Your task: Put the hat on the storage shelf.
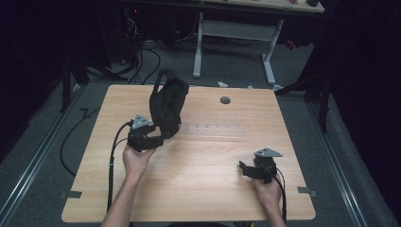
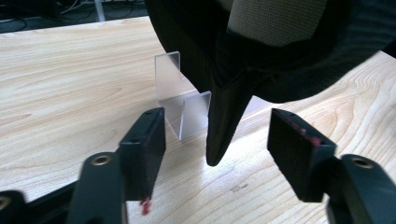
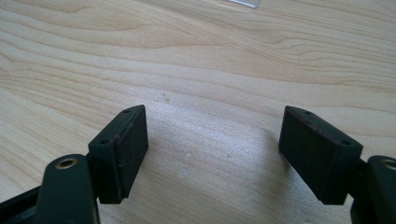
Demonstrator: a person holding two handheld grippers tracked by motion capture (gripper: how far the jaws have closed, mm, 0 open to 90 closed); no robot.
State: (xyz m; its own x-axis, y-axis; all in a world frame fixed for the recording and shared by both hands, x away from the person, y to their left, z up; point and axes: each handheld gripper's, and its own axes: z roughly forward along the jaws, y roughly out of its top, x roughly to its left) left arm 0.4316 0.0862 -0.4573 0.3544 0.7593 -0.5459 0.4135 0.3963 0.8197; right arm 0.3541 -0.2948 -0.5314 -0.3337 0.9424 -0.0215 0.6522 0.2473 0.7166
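A black fabric bag [image 1: 168,104] stands upright at the back left of the wooden table [image 1: 208,189], propped on a clear acrylic stand [image 2: 187,116]. My left gripper [image 1: 158,139] is at the bag's lower front. In the left gripper view it [image 2: 217,140] is open, and a pointed black flap of the bag [image 2: 224,126] hangs between the jaws without touching either pad. My right gripper [image 1: 243,169] rests near the front right of the table. In its own view it [image 3: 215,144] is open over bare wood, with nothing between the jaws.
A clear flat strip [image 1: 213,128] lies across the table's middle, to the right of the bag. A round grey grommet [image 1: 225,100] sits near the far edge. Beyond the table stand a white desk frame [image 1: 234,28] and loose floor cables [image 1: 71,137].
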